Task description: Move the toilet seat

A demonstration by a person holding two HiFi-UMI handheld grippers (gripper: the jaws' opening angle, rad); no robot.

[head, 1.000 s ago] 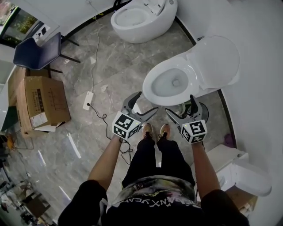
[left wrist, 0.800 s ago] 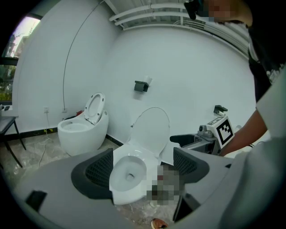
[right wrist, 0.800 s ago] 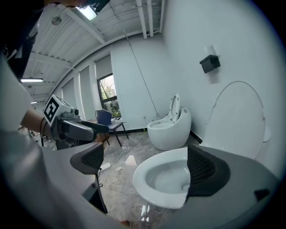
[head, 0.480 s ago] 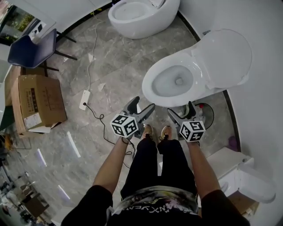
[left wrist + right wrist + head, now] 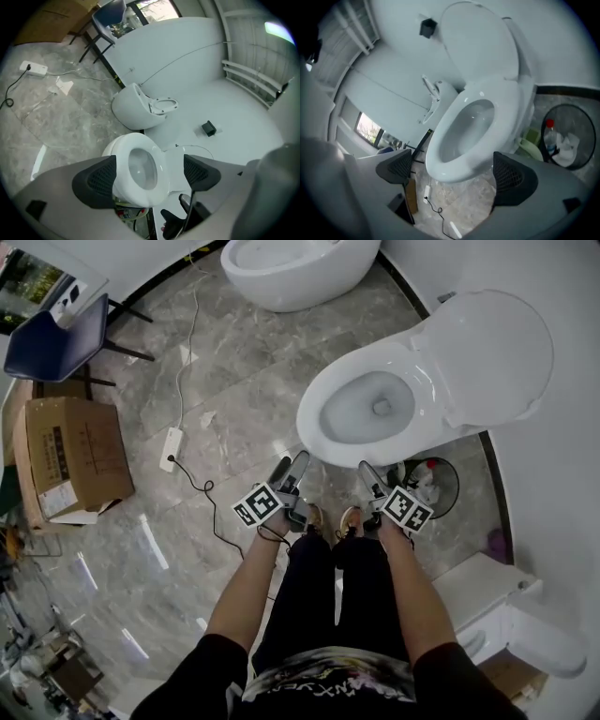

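At far left a box (image 5: 70, 456) and a power strip (image 5: 171, 448) lie on the floor, well apart from the work. The left claw (image 5: 291, 465) hangs just in front of the person's feet. Its own view shows the left claw (image 5: 149, 173) with jaws wide apart and nothing between the pads; the toilet stands beyond the gap. Just beside it, the right claw (image 5: 375, 482) points at the bowl's front. The right claw (image 5: 453, 171) is also spread wide and empty, though its jaws have just been closing a little.

The seat (image 5: 314, 418) lies flat on the bowl, right of centre, with the lid (image 5: 497, 352) raised behind it. A bin (image 5: 436, 484) sits on the floor beside the toilet's base.

The seat (image 5: 506, 108) is likely stiff, glossy plastic, fairly light and hinged at the back, so it should swing rather than lift free. The front lip, farthest from the hinge, looks like the best hold: 1 jaw under, 1 over. The gloss could let it slip and slam.
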